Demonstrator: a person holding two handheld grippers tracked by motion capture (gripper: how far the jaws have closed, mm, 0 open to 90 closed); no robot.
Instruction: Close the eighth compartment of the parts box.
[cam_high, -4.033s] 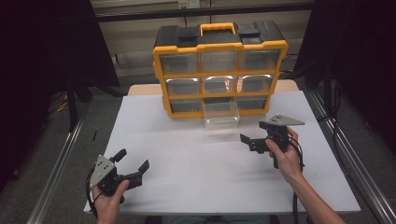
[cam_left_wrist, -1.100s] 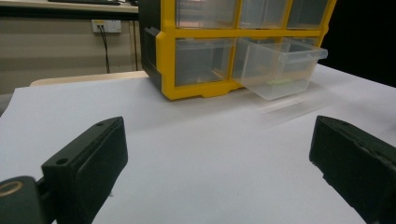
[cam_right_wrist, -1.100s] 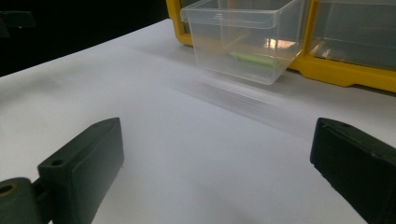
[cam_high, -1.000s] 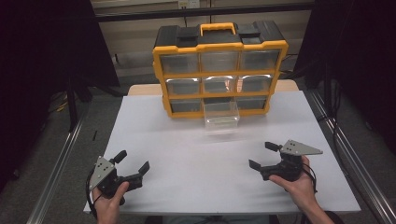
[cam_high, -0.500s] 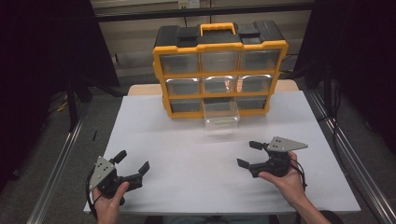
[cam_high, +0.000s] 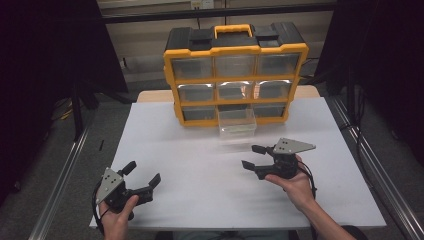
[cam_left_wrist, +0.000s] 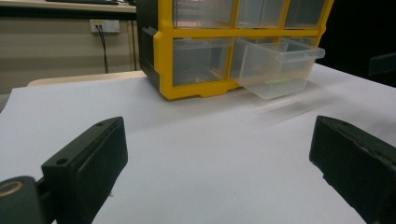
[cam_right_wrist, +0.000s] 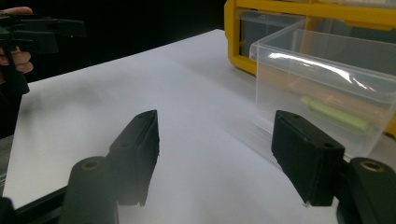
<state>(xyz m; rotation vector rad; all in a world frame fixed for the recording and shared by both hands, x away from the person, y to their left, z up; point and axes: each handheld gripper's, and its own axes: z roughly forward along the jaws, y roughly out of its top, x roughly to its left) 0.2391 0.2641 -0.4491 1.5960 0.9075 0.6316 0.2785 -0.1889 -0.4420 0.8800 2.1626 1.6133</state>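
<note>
Nearby, right gripper (cam_high: 256, 157) fingers hover off the open drawer (cam_high: 237, 123) rim.

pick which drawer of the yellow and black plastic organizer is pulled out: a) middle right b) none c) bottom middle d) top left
c, the clear plastic drawer juts out from the bottom row's middle slot of the yellow and black plastic organizer, with a green item inside; the other drawers sit flush.

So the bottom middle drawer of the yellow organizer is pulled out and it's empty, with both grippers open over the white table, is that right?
Not quite. The pulled-out drawer of the yellow organizer isn't empty: the right gripper view shows a green thing lying inside. The rest holds: left gripper and right gripper are open over the white table.
</note>
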